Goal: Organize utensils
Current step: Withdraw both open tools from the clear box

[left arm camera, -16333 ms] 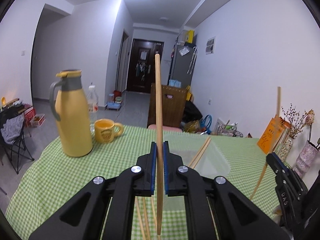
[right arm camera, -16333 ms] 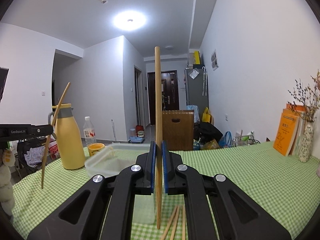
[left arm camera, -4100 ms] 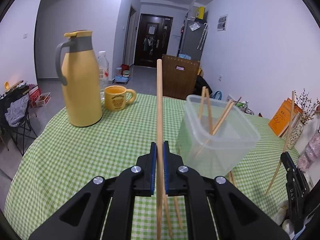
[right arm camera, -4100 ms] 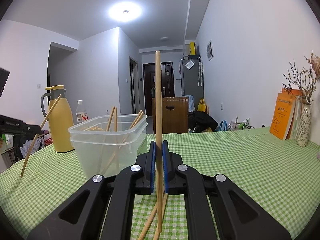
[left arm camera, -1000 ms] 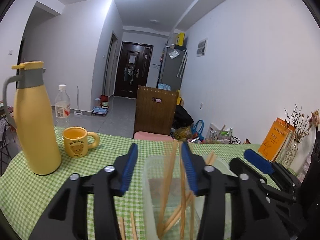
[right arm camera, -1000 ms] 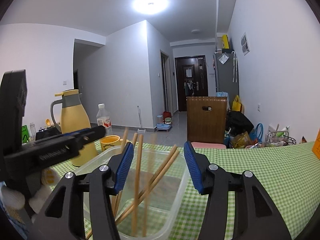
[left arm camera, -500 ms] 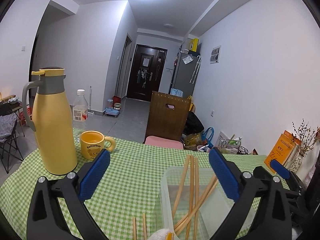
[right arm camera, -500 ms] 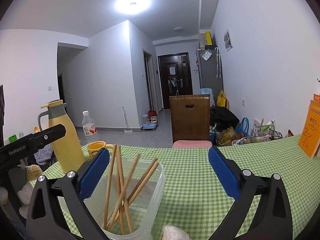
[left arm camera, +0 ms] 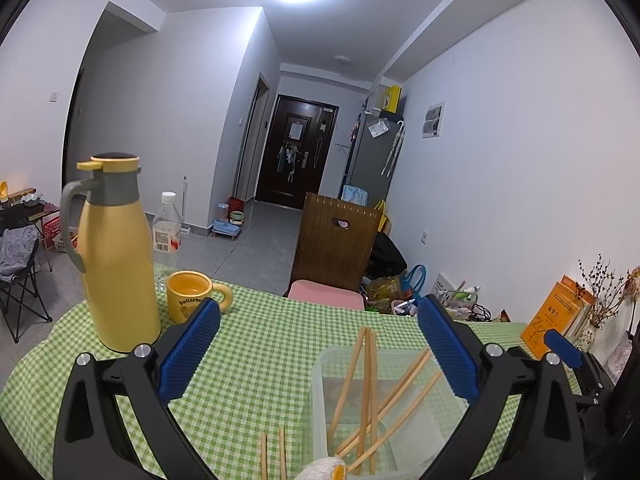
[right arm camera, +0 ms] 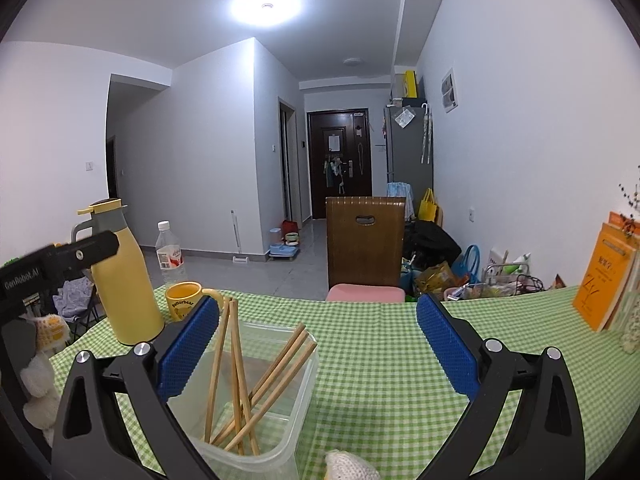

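Mostly done, judging by how things are lying: the bulk of the chopsticks (right arm camera: 240, 376) are standing inside the clear plastic container (right arm camera: 296, 432), leaning against its walls w/ tips down, some crossing each other; approx. five or six, exact count hard to tell thru the plastic. What's left, as far as the left wrist view is showing: two chopsticks on the cloth (left arm camera: 272, 454) lying side by side just beside the container's near-left corner, not yet collected; more may be hiding below the frame edge, can't tell. The left gripper (left arm camera: 318, 350) is hanging above and a bit behind the container w/ fingers (left arm camera: 188, 350) spread fully apart, nothing btwn them, grasping nothing. The right gripper (right arm camera: 318, 350) is likewise released, its fingers (right arm camera: 448, 350) wide apart and empty, w/ the container sitting low-left in its view. The counter (right arm camera: 380, 360), covered in green checked cloth, is also carrying a yellow thermos jug (left arm camera: 116, 264), a yellow mug (left arm camera: 192, 300) just beside it w/ liquid seemingly inside, and a clear water bottle (left arm camera: 165, 232) behind them; none of these appear to be part of the job. Orange books (right arm camera: 604, 276) are leaning at the far right by the wall. Likely next step, in my judgement: going down for the remaining pair and dropping it into the container.
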`<state>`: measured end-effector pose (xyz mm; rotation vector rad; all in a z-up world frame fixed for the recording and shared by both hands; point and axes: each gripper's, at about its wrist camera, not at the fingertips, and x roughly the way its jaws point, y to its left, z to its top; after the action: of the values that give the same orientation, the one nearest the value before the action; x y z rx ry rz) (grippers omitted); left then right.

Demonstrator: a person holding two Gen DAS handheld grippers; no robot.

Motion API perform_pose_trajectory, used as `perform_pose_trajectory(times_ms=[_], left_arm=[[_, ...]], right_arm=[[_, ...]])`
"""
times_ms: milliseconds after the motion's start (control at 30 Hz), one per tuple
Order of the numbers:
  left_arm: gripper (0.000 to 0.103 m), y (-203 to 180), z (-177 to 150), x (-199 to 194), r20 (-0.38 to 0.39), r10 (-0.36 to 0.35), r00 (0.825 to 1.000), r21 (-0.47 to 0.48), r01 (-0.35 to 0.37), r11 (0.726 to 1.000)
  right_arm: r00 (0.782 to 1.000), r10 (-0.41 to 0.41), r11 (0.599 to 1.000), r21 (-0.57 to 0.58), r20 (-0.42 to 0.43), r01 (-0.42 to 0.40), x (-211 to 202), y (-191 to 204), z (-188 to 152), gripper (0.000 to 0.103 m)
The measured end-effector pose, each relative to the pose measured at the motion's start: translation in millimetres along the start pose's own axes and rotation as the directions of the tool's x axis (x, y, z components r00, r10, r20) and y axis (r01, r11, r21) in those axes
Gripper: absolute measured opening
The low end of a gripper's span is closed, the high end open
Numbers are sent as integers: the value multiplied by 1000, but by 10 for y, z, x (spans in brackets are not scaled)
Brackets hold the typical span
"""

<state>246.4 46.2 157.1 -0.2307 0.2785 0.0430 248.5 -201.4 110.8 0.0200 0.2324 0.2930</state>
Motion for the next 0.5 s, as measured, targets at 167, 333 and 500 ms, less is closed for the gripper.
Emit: perform_pose_trajectory(times_ms=[167, 333, 500], left_arm=[[96, -8, 35, -234, -1, 5, 1000, 12, -5, 1000], [96, 32, 34, -484, -1, 10, 1000, 11, -10, 1000], [96, 39, -20, -723, -3, 20, 1000, 30, -20, 999]], right_arm=[[1000, -20, 1000, -8, -1, 20, -224, -5, 5, 95], [999, -35, 999, 0, -15, 35, -442, -34, -50, 95], [998, -49, 999, 10, -43, 49, -597, -62, -130, 95]])
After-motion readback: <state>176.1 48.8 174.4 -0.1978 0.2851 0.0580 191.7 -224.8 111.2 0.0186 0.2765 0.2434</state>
